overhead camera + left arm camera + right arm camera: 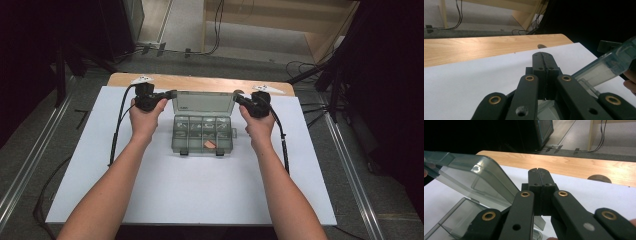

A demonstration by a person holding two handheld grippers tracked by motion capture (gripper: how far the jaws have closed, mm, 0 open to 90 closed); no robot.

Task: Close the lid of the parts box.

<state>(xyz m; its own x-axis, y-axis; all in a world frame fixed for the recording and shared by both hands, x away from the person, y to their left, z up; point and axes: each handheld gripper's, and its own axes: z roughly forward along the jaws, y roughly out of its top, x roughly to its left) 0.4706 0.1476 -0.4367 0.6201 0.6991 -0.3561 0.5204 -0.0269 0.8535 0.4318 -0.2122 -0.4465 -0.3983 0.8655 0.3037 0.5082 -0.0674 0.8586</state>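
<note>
Clear plastic compartment box, mid-frame: both closed, empty claws, left and right, should push its raised lid evenly.

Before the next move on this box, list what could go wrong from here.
1. The clear plastic compartment box stands open, its hinged lid raised between the left gripper and the right gripper. Both are shut beside the lid's corners, so an uneven push might twist it.
2. The box seems unheld; it may slide on the smooth white sheet, shaking the small parts inside.
</note>
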